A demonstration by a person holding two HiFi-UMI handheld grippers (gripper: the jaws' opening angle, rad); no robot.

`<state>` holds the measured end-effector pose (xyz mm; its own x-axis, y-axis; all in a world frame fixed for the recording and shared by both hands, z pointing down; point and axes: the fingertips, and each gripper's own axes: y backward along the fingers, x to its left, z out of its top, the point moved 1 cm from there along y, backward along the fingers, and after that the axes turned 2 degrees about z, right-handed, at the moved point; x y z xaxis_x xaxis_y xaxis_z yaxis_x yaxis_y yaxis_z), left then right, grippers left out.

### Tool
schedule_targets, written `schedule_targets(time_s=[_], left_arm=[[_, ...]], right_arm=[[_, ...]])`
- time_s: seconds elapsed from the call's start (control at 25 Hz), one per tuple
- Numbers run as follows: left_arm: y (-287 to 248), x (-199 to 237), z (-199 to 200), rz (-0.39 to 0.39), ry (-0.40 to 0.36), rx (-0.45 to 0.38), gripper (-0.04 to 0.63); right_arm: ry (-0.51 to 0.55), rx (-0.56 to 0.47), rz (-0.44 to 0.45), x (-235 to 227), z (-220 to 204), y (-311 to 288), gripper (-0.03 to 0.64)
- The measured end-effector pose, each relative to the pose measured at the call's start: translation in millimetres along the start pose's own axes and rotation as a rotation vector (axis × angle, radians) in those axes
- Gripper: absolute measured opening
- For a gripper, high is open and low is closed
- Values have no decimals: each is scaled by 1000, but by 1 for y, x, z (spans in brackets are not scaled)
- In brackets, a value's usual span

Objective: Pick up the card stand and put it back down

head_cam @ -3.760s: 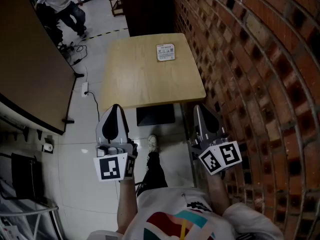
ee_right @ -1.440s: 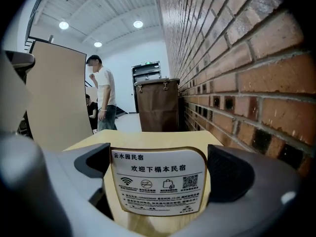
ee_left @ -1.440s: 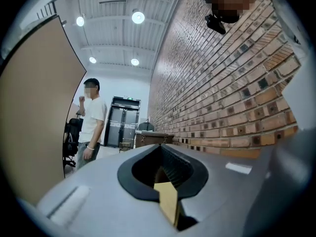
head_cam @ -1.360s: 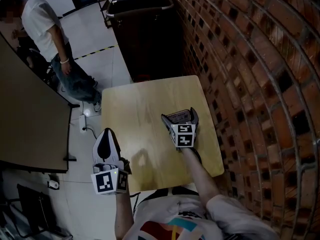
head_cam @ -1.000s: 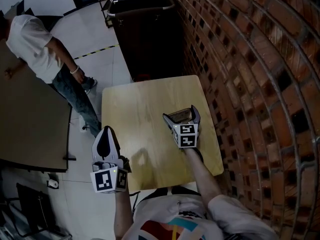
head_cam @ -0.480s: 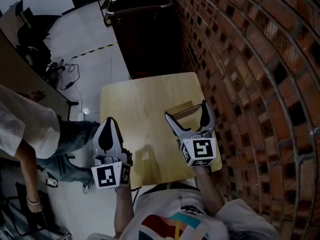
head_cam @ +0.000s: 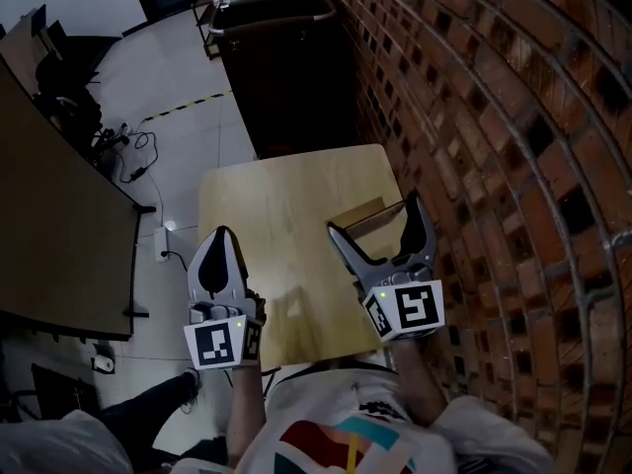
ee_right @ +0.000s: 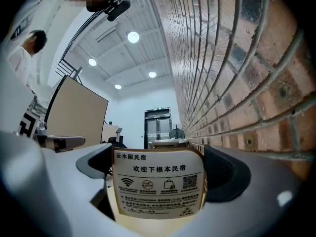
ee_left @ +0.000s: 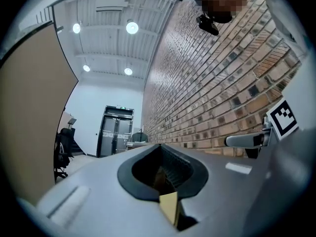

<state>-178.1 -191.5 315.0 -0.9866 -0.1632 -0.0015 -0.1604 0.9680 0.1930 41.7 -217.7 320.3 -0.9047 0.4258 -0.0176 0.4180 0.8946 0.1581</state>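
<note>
The card stand [head_cam: 355,213], a small printed sign with a tan edge, stands upright on the wooden table [head_cam: 267,225] near its right side. My right gripper [head_cam: 373,217] is open, with its jaws spread wide on either side of the stand and not touching it. In the right gripper view the card stand [ee_right: 158,189] faces the camera between the two dark pads [ee_right: 224,174]. My left gripper [head_cam: 219,270] hovers over the table's near left edge, shut and empty. In the left gripper view only a sliver of the table [ee_left: 169,207] shows past the jaws.
A brick wall [head_cam: 494,117] runs close along the table's right side. A dark cabinet [head_cam: 286,67] stands just behind the table. At the left are a brown panel [head_cam: 49,215] and cables [head_cam: 128,156] on the white floor. A person's leg [head_cam: 148,403] is at the lower left.
My right gripper was shut on the card stand a second ago; it has opened and drawn back a little toward me. A person passed by on the left. The left gripper barely moved.
</note>
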Motion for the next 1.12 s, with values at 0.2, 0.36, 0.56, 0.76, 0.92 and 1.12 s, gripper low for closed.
schedule_targets(time_s=[0.2,0.36,0.56,0.76,0.92,1.12], left_arm=[[3,1,3,14,-6,-12,5],[3,2,6,19,-15,-17,5],[5,0,4,22,-21,-9,5],[5,0,6,35,-18,-14,6],[7,1,4,35,-15,-6,5],[7,2,1,40,-6,1,6]], right_arm=[[7,-8,3,1,4,2,549],[5,-16,5,1,7,3,549],[2,-16,7,0,6,4,549],[2,-13,8,-2,5,4,549],[3,-6,12,-1,2,5,549],[-11,6,9,-4,-4,3,548]])
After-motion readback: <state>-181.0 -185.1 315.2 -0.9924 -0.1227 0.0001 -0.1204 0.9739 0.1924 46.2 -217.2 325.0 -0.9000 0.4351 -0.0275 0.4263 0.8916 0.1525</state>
